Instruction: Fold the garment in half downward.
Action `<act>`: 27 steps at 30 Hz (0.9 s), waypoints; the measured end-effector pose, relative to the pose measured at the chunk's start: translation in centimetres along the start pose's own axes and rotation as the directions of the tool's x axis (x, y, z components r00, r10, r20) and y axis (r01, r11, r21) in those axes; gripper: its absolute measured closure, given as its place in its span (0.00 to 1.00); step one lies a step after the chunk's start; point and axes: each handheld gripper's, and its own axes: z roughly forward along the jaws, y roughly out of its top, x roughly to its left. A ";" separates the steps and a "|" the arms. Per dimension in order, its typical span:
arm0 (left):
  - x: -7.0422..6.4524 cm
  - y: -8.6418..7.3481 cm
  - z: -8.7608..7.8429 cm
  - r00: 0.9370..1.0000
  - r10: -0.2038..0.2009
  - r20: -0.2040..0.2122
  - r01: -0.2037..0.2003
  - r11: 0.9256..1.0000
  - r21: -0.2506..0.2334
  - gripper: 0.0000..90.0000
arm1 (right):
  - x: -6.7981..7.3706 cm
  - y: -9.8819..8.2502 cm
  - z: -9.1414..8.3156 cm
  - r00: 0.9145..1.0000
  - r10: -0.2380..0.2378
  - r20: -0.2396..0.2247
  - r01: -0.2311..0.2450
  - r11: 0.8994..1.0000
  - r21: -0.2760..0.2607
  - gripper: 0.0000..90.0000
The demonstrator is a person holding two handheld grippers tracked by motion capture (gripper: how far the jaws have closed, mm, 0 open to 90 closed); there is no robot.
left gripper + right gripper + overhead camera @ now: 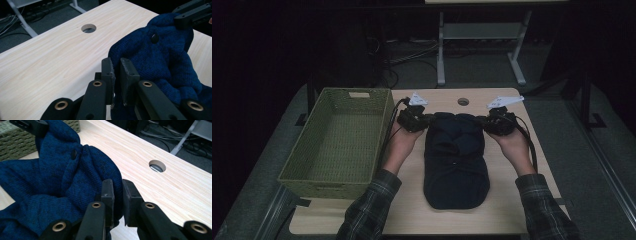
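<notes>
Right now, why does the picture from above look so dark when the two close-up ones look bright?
High view: dim all over, the room behind nearly black, and the navy sweater shows little detail. Left gripper view: evenly lit, the knit of the sweater and the wood grain of the table sharp. Right gripper view: equally bright, with the woven basket slightly soft.

Probably a lab: cable-strewn floor [412,55], bare desks [482,30].

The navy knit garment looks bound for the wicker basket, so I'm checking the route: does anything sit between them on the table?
Nothing visible: bare table separates the garment from the basket, whose near wall it must clear.
</notes>
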 end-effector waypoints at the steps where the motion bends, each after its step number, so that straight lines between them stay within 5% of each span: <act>1: -0.1 -0.1 0.0 1.000 0.001 0.002 -0.001 1.000 -0.002 0.91 | 0.1 -0.2 -0.2 1.000 -0.001 -0.001 0.001 1.000 -0.002 0.90; 27: -3.2 -2.7 -2.4 0.996 0.037 0.084 -0.039 0.999 0.022 0.91 | 2.9 -3.7 -2.9 0.998 -0.005 -0.063 0.004 1.000 -0.018 0.89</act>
